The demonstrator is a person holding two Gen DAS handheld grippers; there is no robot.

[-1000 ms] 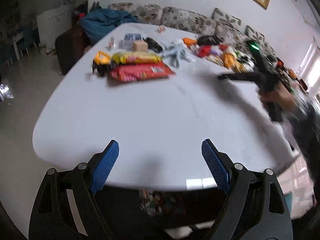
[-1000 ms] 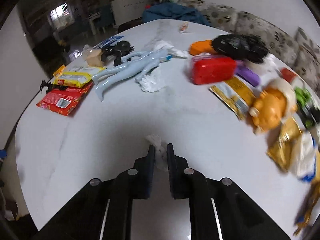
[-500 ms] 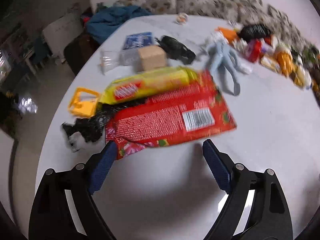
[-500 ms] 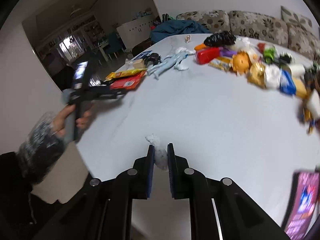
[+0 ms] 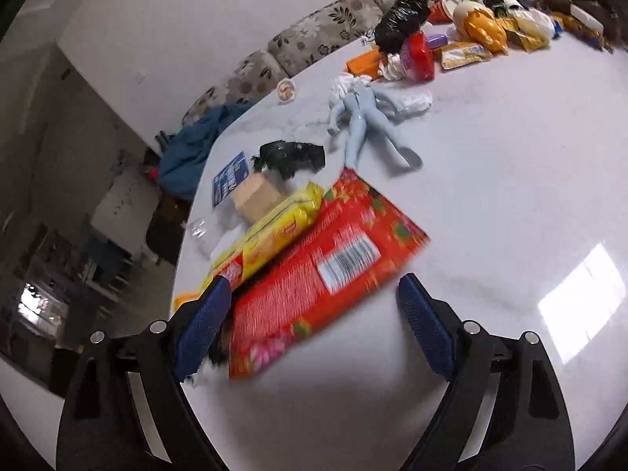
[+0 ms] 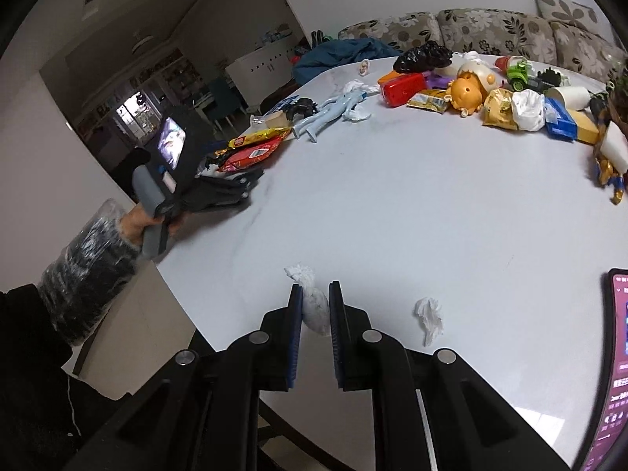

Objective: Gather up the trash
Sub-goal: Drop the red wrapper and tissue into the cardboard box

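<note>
My right gripper (image 6: 315, 300) is shut on a crumpled white tissue (image 6: 314, 306) and holds it over the near edge of the white table (image 6: 392, 196). A second crumpled tissue (image 6: 429, 316) lies just to its right. My left gripper (image 5: 310, 314) is open, its blue pads straddling the near end of a red snack wrapper (image 5: 322, 263). A yellow snack packet (image 5: 271, 231) lies against the wrapper's left side. The left gripper also shows in the right wrist view (image 6: 231, 190), at the wrappers (image 6: 251, 153).
A pale blue doll (image 5: 365, 117), black bag (image 5: 290, 157), cardboard box (image 5: 255, 196) and blue packet (image 5: 229, 178) lie beyond the wrappers. Toys, wrappers and cups (image 6: 510, 94) crowd the far side. A phone (image 6: 612, 353) stands at the right edge. A sofa (image 6: 490, 27) is behind.
My left gripper has moved in closer to the red wrapper, which now sits between its open pads. My right gripper has drawn back toward the table's near edge, still holding the tissue.
</note>
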